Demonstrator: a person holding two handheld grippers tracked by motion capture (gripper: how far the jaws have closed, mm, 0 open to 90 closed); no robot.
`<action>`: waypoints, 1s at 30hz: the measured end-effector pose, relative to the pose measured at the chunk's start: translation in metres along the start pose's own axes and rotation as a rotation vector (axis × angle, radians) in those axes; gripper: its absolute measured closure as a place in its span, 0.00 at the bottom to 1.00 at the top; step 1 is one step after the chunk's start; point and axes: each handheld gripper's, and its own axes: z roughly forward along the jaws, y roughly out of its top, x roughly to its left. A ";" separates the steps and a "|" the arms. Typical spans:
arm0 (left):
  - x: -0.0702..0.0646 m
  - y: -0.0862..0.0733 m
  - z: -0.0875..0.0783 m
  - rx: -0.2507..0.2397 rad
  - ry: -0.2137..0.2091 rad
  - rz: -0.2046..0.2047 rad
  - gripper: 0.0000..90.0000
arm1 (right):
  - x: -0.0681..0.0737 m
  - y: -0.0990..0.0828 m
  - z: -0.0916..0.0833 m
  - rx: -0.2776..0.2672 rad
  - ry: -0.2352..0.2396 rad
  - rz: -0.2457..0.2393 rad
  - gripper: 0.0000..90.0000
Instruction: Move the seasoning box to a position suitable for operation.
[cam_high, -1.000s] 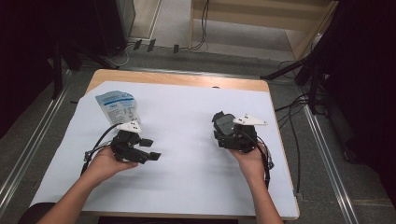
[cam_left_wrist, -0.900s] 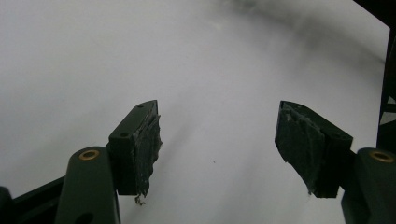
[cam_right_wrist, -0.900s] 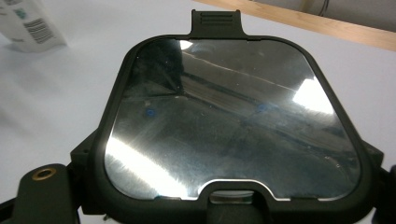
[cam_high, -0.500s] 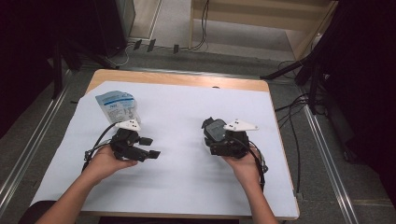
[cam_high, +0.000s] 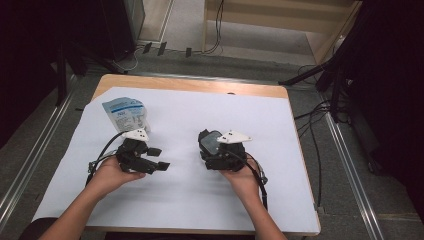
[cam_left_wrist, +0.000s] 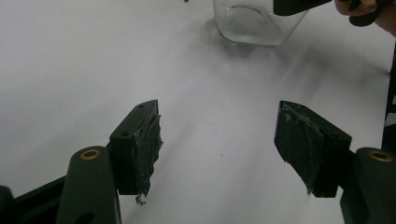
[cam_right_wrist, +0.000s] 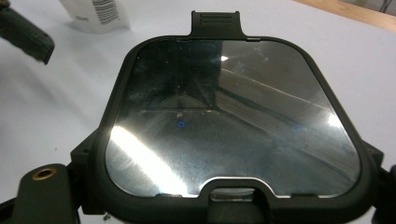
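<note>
Right of centre on our white sheet: lidded glass container, clamped in right gripper; left gripper, jaws wide and empty, faces it from the left, apart.

Two handheld grippers are on the scene: the left gripper and the right gripper. One glass container with a dark lid sits between the right one's jaws. One blue-and-white pouch lies on the single white sheet, which covers one wooden table. Two hands are present.
</note>
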 end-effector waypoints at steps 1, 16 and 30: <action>0.000 0.000 0.000 0.000 0.005 -0.001 0.36 | 0.002 0.000 0.002 0.002 -0.011 0.014 0.18; 0.000 -0.002 -0.001 -0.003 0.007 -0.008 0.36 | 0.028 0.001 0.031 -0.023 -0.167 0.101 0.18; 0.000 0.000 0.003 0.000 0.007 -0.010 0.36 | 0.033 -0.008 0.034 -0.060 -0.233 0.139 0.18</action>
